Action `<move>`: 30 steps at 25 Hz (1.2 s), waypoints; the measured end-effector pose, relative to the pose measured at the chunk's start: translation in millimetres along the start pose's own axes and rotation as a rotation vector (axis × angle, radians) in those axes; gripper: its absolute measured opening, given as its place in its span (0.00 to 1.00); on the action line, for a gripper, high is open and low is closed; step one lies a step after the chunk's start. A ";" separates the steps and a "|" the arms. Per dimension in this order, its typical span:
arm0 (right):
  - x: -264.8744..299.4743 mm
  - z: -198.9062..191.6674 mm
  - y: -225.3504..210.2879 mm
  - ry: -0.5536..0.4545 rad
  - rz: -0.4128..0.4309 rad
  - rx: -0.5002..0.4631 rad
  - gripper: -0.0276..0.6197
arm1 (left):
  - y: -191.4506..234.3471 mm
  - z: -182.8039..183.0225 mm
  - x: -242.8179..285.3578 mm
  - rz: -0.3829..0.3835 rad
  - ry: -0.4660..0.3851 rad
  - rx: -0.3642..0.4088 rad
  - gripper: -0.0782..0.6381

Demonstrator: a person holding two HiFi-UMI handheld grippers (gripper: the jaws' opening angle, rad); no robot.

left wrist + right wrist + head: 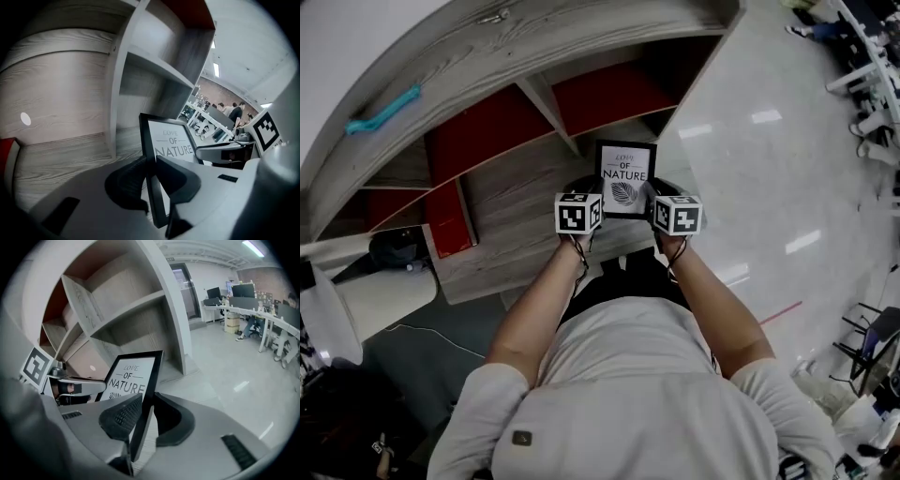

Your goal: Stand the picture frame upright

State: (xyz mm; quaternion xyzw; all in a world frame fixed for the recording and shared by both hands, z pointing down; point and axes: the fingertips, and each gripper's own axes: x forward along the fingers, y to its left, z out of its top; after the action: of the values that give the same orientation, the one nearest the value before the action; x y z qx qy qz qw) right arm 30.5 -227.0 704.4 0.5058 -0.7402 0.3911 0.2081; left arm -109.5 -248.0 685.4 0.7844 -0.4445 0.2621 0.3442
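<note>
While my left hand-held gripper (151, 174) and right hand-held gripper (142, 417) each clamp a side edge of the black-rimmed picture frame (625, 178), I judge it light, stiff and breakable.

Before me stands a grey wood-grain shelf unit (511, 211) with red back panels (487, 131) in its compartments. A teal object (384, 111) shows by its top edge. To my right spreads a glossy pale floor (769, 178) marked with a red strip (780, 312); office desks (248, 305) stand farther off.
</note>
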 end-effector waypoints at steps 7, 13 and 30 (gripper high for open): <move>-47.0 11.1 34.0 -0.057 -0.011 -0.082 0.18 | -15.0 -0.7 -54.6 -0.012 -0.071 -0.021 0.22; -67.4 15.4 54.8 -0.078 -0.004 -0.128 0.18 | -17.7 -0.5 -85.1 -0.011 -0.108 -0.037 0.23; -87.0 19.4 73.3 -0.079 0.119 -0.223 0.18 | -30.2 -12.7 -122.2 0.101 -0.180 -0.115 0.23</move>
State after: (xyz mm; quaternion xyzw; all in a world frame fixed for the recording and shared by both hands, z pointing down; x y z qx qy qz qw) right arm 0.4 -178.0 604.4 0.4496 -0.8155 0.2977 0.2101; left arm -141.4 -163.9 596.4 0.7605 -0.5269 0.1816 0.3334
